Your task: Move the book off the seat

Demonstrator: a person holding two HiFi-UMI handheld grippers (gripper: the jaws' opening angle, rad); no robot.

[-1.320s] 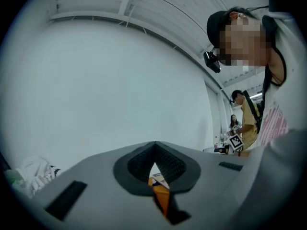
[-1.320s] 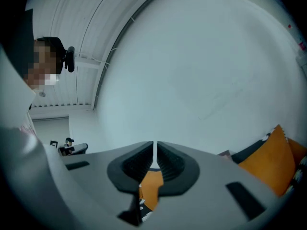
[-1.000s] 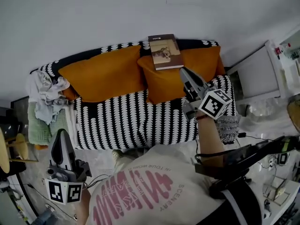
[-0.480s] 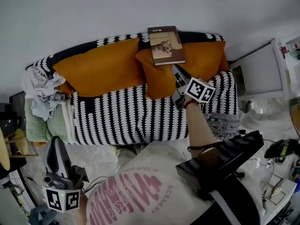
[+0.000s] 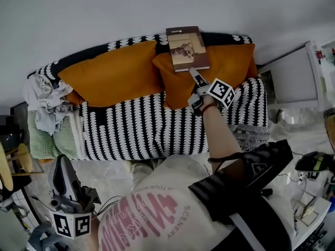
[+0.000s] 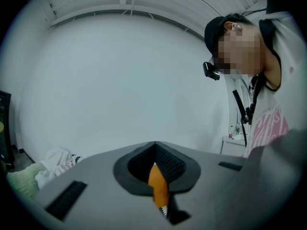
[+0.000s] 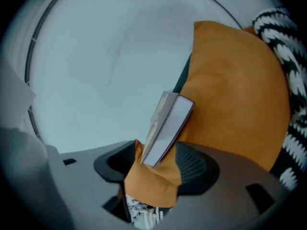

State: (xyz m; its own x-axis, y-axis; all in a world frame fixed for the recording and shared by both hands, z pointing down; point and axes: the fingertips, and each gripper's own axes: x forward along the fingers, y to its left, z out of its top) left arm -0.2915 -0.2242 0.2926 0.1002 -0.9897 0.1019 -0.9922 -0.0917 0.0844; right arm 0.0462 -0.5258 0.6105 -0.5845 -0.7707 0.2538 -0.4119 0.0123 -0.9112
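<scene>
The right arm [image 5: 219, 135] is stretched forward and the right gripper [image 5: 193, 74] is held almost level. Its jaws have just been opening and are set apart, with a corner of the book [image 7: 168, 126] between them, not pressed. The left gripper [image 5: 63, 163] is held low at the left side, jaws closed together on nothing.

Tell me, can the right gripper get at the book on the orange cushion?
Probably yes. The right gripper sits at the lower corner of the book. Its jaws have just been opening, and that corner lies between them, unpinched. Only the orange cushion underneath crowds it.
</scene>
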